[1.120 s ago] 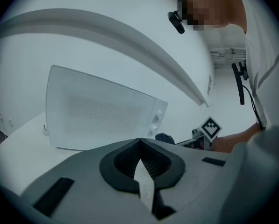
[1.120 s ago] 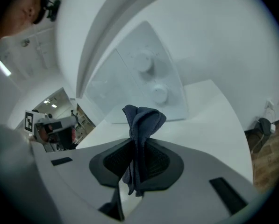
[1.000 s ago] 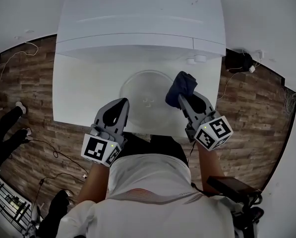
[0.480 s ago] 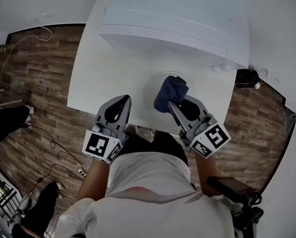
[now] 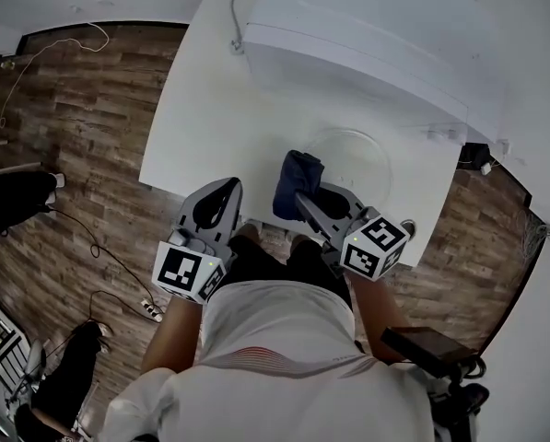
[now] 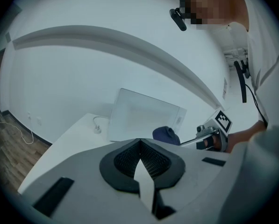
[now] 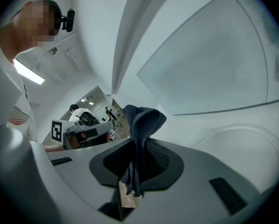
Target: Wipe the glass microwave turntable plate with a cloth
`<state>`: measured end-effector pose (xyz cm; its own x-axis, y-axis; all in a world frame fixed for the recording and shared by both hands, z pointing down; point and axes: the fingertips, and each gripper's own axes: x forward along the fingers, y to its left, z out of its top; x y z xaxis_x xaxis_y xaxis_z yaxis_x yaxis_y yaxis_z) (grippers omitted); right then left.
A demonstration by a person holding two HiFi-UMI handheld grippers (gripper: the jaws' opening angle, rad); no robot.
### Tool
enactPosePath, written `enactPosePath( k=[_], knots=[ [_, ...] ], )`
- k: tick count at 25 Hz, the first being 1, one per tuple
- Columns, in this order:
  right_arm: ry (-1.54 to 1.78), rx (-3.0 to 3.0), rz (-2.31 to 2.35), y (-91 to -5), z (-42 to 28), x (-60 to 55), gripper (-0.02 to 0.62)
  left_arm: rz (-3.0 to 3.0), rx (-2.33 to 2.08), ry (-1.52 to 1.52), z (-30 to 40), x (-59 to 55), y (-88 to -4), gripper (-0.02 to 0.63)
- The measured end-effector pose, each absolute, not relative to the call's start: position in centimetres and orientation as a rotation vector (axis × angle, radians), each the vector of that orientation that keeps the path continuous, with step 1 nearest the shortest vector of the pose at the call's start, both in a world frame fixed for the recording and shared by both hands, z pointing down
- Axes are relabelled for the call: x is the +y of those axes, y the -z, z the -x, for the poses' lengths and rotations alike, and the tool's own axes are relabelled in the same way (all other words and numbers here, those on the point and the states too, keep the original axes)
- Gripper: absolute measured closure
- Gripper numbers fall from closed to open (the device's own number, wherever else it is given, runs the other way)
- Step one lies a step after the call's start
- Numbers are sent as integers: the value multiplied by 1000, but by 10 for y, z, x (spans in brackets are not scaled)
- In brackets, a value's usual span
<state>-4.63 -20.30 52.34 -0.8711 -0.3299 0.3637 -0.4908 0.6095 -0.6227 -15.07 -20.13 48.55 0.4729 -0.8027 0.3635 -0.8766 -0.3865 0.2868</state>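
The round glass turntable plate [image 5: 350, 159] lies flat on the white table [image 5: 201, 109] in front of the microwave [image 5: 376, 35]. My right gripper [image 5: 302, 197] is shut on a dark blue cloth [image 5: 293, 182], which hangs bunched just left of the plate's rim, near the table's front edge. In the right gripper view the cloth [image 7: 141, 125] stands pinched between the jaws, with the plate [image 7: 244, 141] low at the right. My left gripper [image 5: 225, 191] hovers over the front edge, left of the cloth, shut with nothing in it [image 6: 139, 146].
The microwave's white cable [image 5: 238, 12] loops on the table at the back left. Wood floor [image 5: 90, 127] with loose cables lies left of the table. A person's dark legs [image 5: 12, 201] are at the far left.
The right gripper has carried the cloth from the plate's right rim across it to just left of the plate. The head view has swung, so the table now sits at a slant.
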Motion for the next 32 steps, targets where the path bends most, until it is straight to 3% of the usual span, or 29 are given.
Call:
enactPosePath(
  k=[7,16,32],
  knots=[
    [-1269,-2358,-736,-598,39,-182,534,-2298,-1343,-253,150,-204,-500,595],
    [-1342,-2254,-884,-625,-6,-183,534,-2314,-1303,-295,138,-204,-510,595],
    [-1402,-2158,-1122,-630,-141,-168,534,-2403,-1159,-325,31,-205,-508,595]
  ],
)
